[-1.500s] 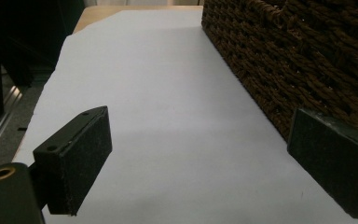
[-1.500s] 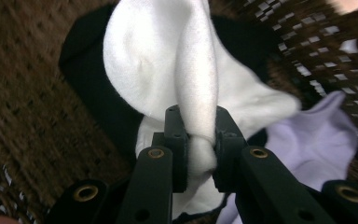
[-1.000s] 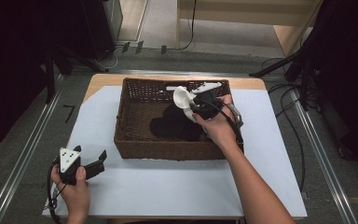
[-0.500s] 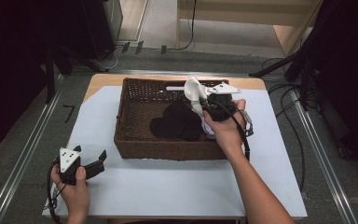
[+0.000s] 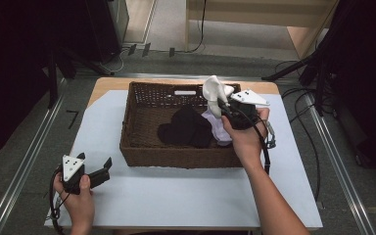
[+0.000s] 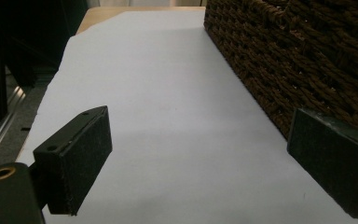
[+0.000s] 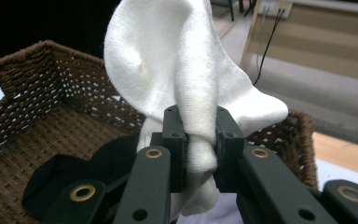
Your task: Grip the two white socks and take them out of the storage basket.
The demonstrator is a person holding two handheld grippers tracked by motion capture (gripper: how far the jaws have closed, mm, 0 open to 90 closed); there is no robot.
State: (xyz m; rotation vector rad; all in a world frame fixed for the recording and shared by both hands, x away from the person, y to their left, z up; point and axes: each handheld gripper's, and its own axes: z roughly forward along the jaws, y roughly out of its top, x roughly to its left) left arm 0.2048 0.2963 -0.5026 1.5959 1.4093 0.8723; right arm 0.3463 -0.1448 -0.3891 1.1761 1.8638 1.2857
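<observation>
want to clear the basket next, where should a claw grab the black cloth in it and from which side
Pinch a raised fold near the middle of the black cloth, coming straight down from above. It lies crumpled on the floor of the wicker basket, whose tall walls block any level approach. Its right edge meets a pale cloth, so stay left of that. The left claw is open and free; the right claw is shut on a white sock.

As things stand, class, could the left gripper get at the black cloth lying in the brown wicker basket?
Probably yes: the left gripper is open beside the basket, whose top is open; it must lift over the wall to reach the black cloth.
</observation>
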